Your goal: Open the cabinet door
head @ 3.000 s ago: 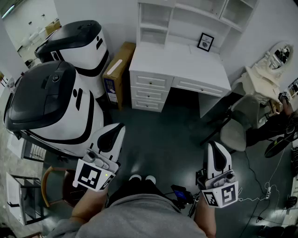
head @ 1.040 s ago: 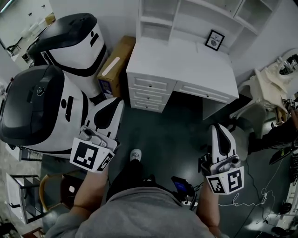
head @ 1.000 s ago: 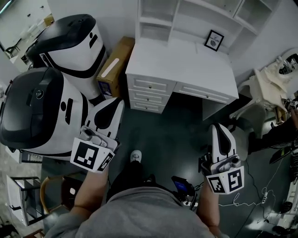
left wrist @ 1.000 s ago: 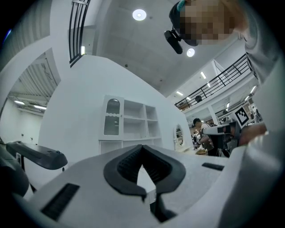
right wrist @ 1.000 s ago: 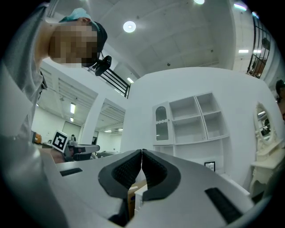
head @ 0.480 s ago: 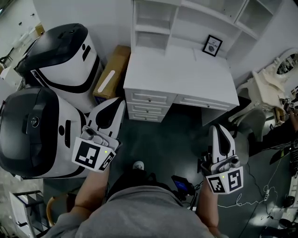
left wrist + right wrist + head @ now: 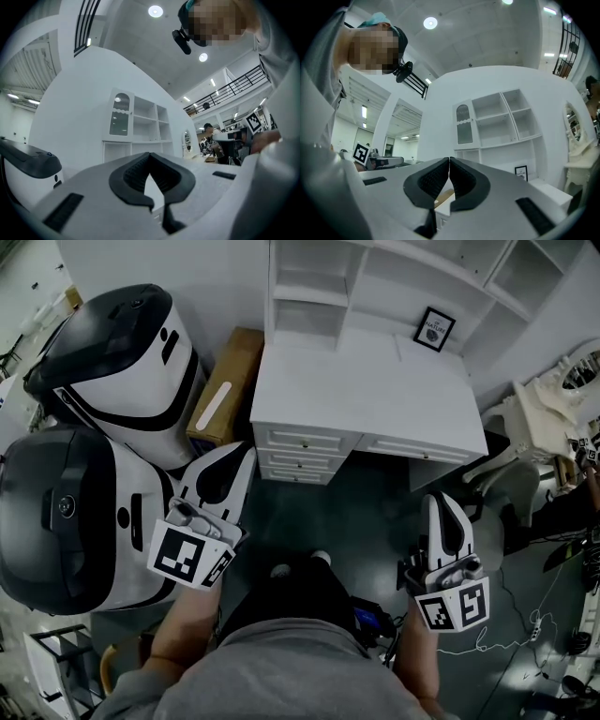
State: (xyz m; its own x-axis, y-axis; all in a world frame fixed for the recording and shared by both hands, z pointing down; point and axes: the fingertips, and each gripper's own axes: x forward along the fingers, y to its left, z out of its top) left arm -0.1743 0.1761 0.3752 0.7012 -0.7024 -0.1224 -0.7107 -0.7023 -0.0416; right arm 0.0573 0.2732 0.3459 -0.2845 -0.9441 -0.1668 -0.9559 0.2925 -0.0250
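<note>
A white desk with a shelf hutch stands ahead against the wall. The hutch's cabinet door, with an arched glass pane, is closed at the upper left of the hutch. My left gripper is held in the air short of the desk's drawers, pointing toward the hutch, shut and empty. My right gripper hangs level with it over the dark floor, also shut with nothing between its pads. Both are well away from the door.
Two large black-and-white machines crowd the left side. A cardboard box leans between them and the desk. A small framed picture stands on the desktop. A chair and cream fabric sit at the right.
I have walked forward; the desk and hutch have drawn nearer and the machines have slid toward the lower left. Both grippers came forward with me and stayed shut.
</note>
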